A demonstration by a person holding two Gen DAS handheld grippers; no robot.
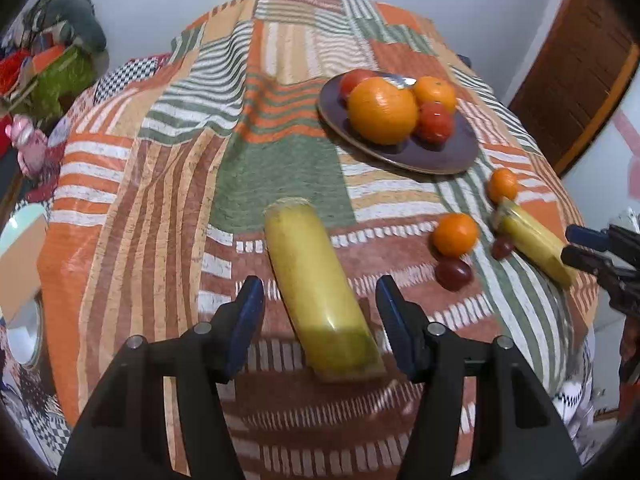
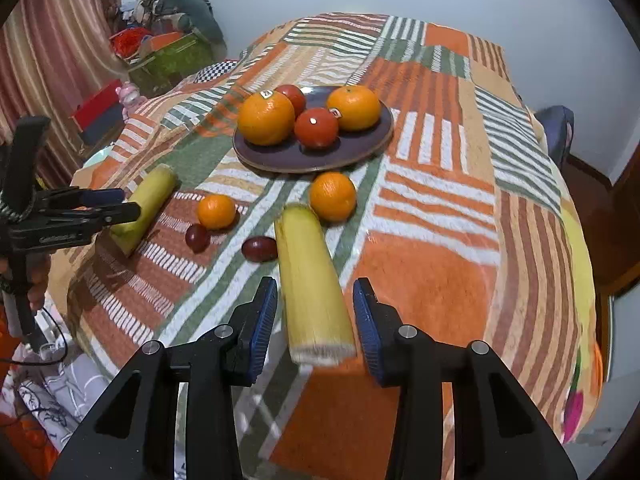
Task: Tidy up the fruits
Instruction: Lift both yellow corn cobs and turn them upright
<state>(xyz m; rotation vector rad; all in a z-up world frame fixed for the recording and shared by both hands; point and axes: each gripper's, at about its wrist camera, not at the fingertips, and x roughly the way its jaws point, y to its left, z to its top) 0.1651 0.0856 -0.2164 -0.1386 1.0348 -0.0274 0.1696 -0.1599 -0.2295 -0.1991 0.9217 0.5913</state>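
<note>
Two oranges and two tomatoes fill the plate; banana pieces, mandarins and grapes lie nearby.

L tool straddles a yellow banana piece lying on the patchwork cloth over the bench; blue pads stand clear of it on both sides, gap visible. Dark plate further back w/ a big orange, smaller orange, 2 red fruits. To the right: 2 small oranges, 2 dark grapes, 2nd banana piece w/ R tool at its near end
</note>
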